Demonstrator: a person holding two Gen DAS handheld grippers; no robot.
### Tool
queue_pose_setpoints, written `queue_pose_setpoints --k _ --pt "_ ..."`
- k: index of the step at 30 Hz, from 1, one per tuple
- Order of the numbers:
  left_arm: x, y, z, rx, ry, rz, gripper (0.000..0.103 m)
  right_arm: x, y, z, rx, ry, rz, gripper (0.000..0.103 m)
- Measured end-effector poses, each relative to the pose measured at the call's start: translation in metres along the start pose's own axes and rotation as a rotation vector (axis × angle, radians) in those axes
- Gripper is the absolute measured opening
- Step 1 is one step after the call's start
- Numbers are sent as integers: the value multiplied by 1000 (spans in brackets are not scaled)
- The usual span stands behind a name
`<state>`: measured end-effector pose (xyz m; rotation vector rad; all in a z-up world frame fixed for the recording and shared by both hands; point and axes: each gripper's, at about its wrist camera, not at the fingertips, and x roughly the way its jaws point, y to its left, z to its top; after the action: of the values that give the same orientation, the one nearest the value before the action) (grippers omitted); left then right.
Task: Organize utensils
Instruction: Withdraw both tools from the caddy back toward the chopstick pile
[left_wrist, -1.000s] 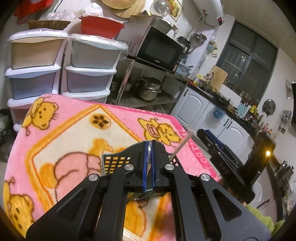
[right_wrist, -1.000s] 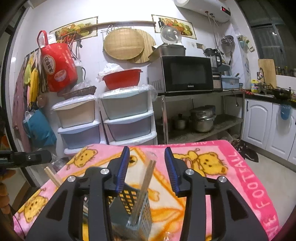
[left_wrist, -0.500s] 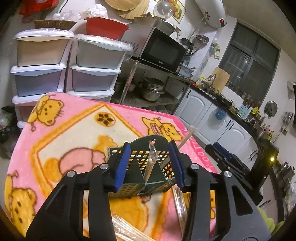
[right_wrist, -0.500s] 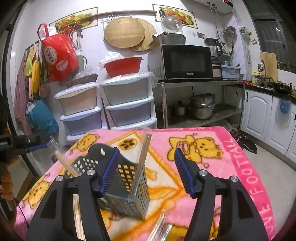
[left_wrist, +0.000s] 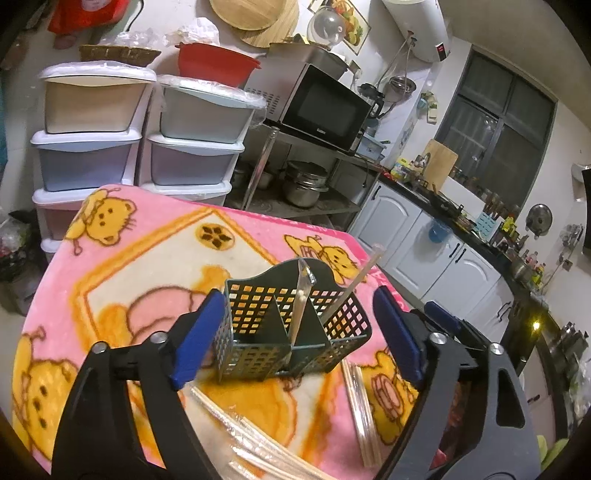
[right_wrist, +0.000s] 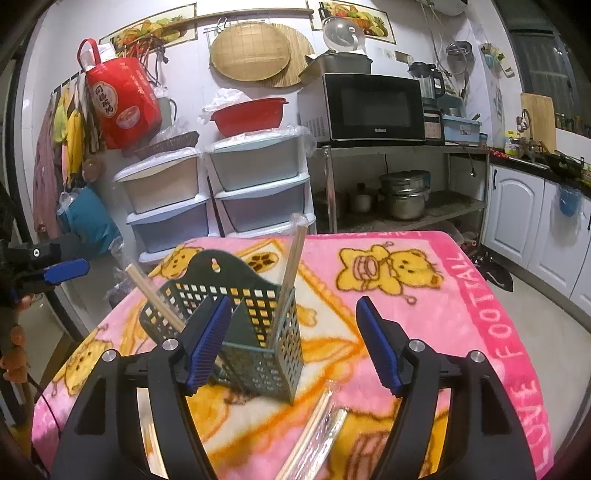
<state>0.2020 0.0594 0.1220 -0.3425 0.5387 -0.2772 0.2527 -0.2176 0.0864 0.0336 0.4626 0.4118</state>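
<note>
A dark green perforated utensil holder (left_wrist: 291, 325) (right_wrist: 236, 325) stands on the pink bear blanket (left_wrist: 147, 266) (right_wrist: 424, 295). Two wrapped chopstick pairs stand in it, one in the middle compartment (left_wrist: 301, 299) (right_wrist: 159, 295) and one in an end compartment (left_wrist: 351, 284) (right_wrist: 291, 266). More wrapped chopsticks lie on the blanket in front of the holder (left_wrist: 258, 439) (right_wrist: 314, 432) and beside it (left_wrist: 360, 406). My left gripper (left_wrist: 295, 339) is open and empty, its fingers either side of the holder. My right gripper (right_wrist: 291, 343) is open and empty, just in front of the holder.
Stacked plastic drawers (right_wrist: 236, 192) stand behind the table. A metal rack holds a microwave (right_wrist: 373, 107) and pots (right_wrist: 402, 192). White kitchen cabinets (right_wrist: 517, 218) run along the right. The blanket's edges drop off at the left and at the right.
My left gripper has opened, let go of a wrapped chopstick pair into the holder's middle compartment, and drawn back. My right gripper has opened wider and drawn back from the holder.
</note>
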Motion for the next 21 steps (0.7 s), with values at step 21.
queue_pose_setpoints --k 21 --pt "-8 16 -43 8 30 117 92 -15 23 -35 -76 78 59 69"
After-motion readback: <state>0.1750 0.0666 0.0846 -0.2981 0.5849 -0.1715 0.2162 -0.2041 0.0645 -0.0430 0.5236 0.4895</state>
